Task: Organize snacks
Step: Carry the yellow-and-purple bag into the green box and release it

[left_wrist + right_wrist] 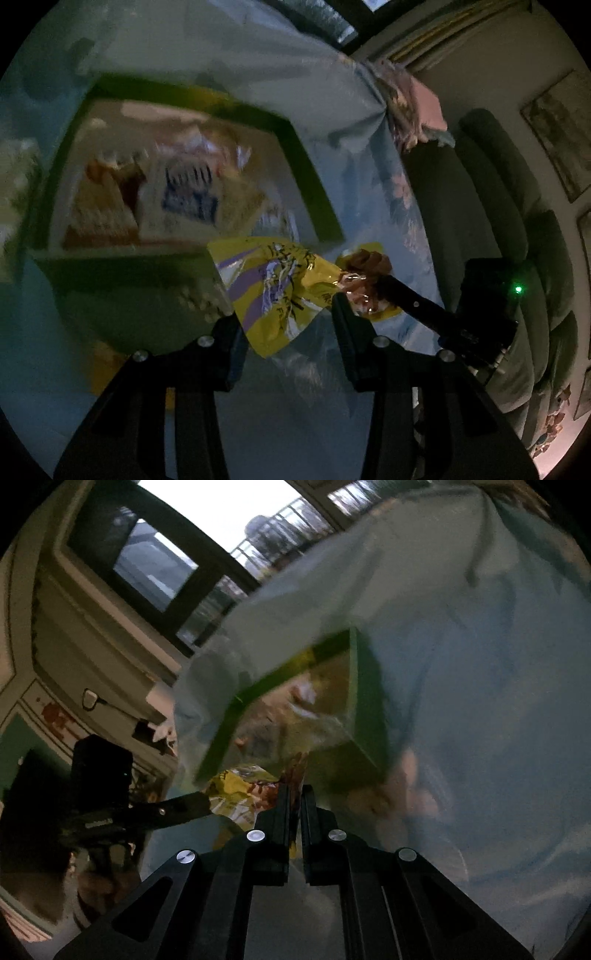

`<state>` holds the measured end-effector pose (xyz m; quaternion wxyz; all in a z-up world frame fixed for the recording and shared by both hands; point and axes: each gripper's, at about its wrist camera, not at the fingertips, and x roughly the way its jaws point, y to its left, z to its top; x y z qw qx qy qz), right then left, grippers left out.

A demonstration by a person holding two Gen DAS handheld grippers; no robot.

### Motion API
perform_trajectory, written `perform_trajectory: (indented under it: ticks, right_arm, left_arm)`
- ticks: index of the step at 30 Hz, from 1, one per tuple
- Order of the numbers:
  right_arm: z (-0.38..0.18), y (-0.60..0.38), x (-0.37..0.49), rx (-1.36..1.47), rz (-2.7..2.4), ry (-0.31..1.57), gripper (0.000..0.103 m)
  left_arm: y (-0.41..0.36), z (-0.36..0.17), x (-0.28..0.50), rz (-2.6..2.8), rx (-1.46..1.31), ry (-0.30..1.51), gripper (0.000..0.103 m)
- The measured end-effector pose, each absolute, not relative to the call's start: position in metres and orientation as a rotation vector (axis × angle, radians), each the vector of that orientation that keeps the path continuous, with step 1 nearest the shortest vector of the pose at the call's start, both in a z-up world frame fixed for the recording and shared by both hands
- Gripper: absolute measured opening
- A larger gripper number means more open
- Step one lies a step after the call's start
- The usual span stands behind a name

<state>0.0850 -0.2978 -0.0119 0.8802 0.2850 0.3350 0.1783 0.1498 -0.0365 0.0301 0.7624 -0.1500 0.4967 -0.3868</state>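
Two wrist views over a table draped in pale blue floral cloth (351,110), dim light, background blurred. A yellow snack packet (273,291) of crinkled glossy foil, printed with purple bands and dark lettering, hangs in the air just in front of a green-rimmed rectangular box (306,173). The box is open-topped and holds several flat printed packets (177,195), their detail smeared.

The left gripper (284,317), black with flat-faced fingers, points obliquely downward; its jaws stand partly apart with the packet's lower left portion between them, the foil meeting the left finger (231,332) and the right finger (341,314). Whether the pads press on it cannot be told.

The right gripper (295,794) enters the left view from the right as a slim black bar. Its jaws are closed on the packet's brown, bunched end (364,273), and in its own view foil (243,794) protrudes above the narrow slit.

A grey cushioned sofa (491,192) lies beyond the table edge.
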Motion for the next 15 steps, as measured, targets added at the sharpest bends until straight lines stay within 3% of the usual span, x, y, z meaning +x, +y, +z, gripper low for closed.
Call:
perform_trajectory:
  ticks: [6, 15]
  right_arm:
    - [0.008, -0.275, 0.128, 0.543, 0.389, 0.688, 0.006]
    - [-0.013, -0.247, 0.199, 0.501, 0.367, 0.773, 0.006]
  left_arm:
    - [-0.02, 0.037, 0.188, -0.775, -0.326, 1.042, 0.044]
    - [-0.017, 0.013, 0.242, -0.661, -0.295, 1.046, 0.046]
